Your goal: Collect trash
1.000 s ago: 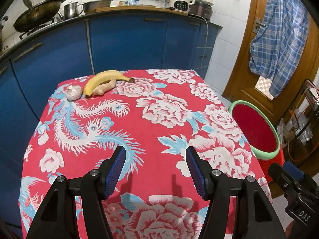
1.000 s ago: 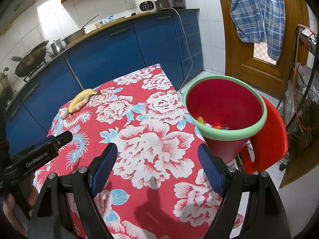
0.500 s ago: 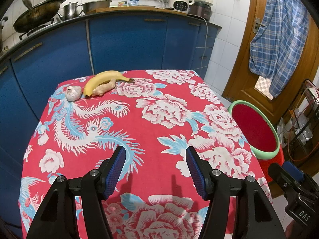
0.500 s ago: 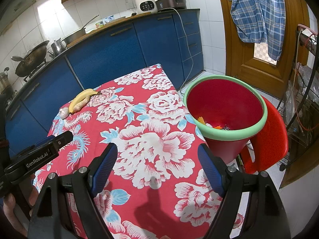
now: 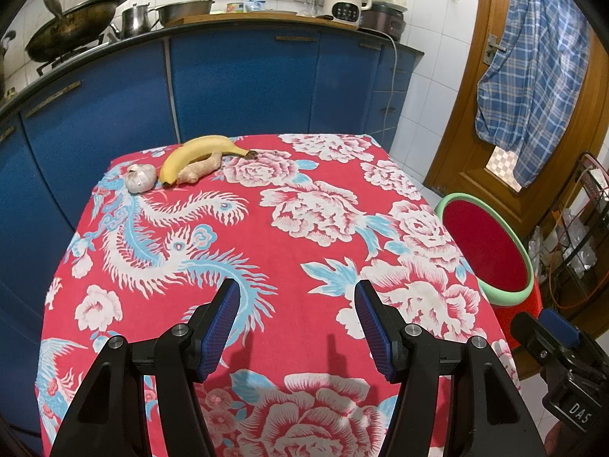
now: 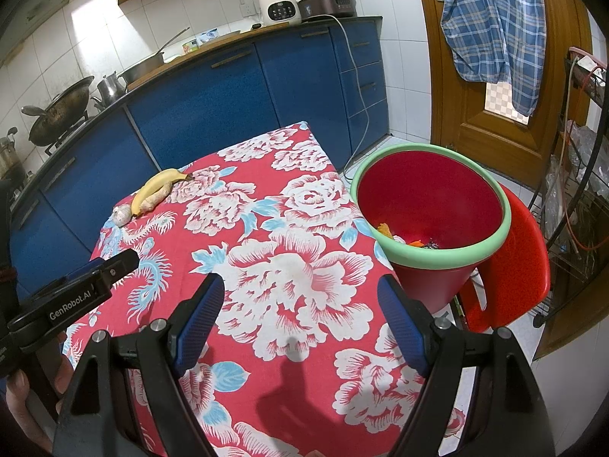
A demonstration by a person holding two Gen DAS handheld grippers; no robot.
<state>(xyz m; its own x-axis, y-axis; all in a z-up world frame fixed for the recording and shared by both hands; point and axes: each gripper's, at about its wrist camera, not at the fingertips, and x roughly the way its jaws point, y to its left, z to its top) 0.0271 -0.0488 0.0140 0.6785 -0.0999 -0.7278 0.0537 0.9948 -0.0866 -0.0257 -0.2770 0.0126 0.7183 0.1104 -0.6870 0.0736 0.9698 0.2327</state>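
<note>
A red bin with a green rim (image 6: pixel 430 205) stands on a red chair at the table's right side and holds some scraps; it also shows in the left wrist view (image 5: pixel 487 243). A banana (image 5: pixel 198 152), a ginger piece (image 5: pixel 200 167) and a garlic bulb (image 5: pixel 141 178) lie at the table's far left corner; the banana also shows in the right wrist view (image 6: pixel 158 188). My left gripper (image 5: pixel 297 323) is open and empty above the near part of the table. My right gripper (image 6: pixel 300 320) is open and empty above the table's near right, left of the bin.
The table carries a red floral cloth (image 5: pixel 304 213). Blue cabinets (image 5: pixel 243 83) with a wok, pots and a kettle on the counter run behind it. A wooden door with a plaid cloth (image 6: pixel 491 23) is at the right, and a wire rack (image 6: pixel 578 190) stands beside the chair.
</note>
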